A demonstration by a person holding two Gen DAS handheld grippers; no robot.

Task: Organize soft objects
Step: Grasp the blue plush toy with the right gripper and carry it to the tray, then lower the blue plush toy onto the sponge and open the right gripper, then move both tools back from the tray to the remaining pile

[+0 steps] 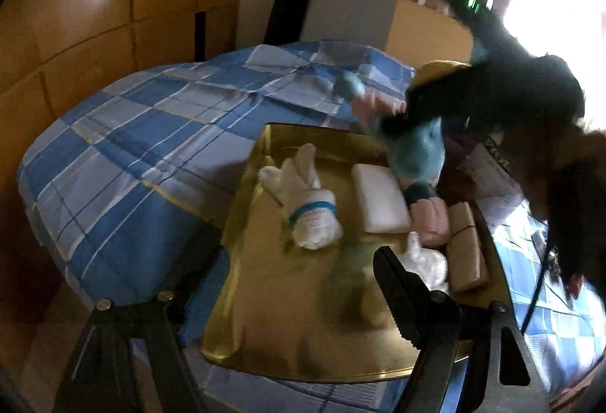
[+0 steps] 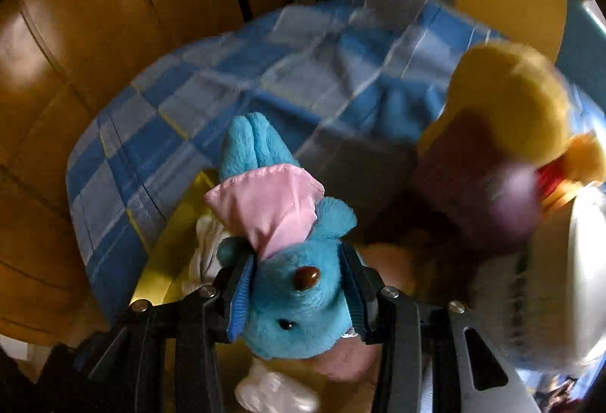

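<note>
Clamped in the right gripper (image 2: 297, 293): a bright blue plush toy (image 2: 291, 303) with short fuzzy pile, a glossy brown bead nose, a small black bead eye and a pink satin cloth piece stitched along its edge. Jaws pressed against both sides of the toy's head, blue ribbed pads sunk into the fur. Long blue plush ears or limbs reaching forward past the pink cloth, above the bed. From the left wrist view, same toy (image 1: 416, 155) blurred, hanging over the far right corner of a shallow gold-coloured cardboard tray (image 1: 265, 299), gripped by the dark right gripper (image 1: 397, 121) coming in from the right.

Tray lying on a bed covered with a blue, white and grey checked quilt (image 1: 132, 148). Inside the tray: a rolled white knit glove bundle with teal bands (image 1: 310, 208) near the middle, a flat white rectangular foam pad (image 1: 378, 197) just beside it to the right, a pale pink soft item (image 1: 431, 220) against the pad's right edge, a crumpled clear plastic bag (image 1: 424, 257) nearer the camera, and a brown paper-wrapped packet tied with string (image 1: 466, 250) along the right wall.

Left gripper (image 1: 265, 303) low over the tray's near part, jaws wide apart, nothing between them.

Off to the right in the right wrist view, blurred: a yellow plush toy with a red collar (image 2: 515, 102) and a purple soft shape (image 2: 492, 193).
</note>
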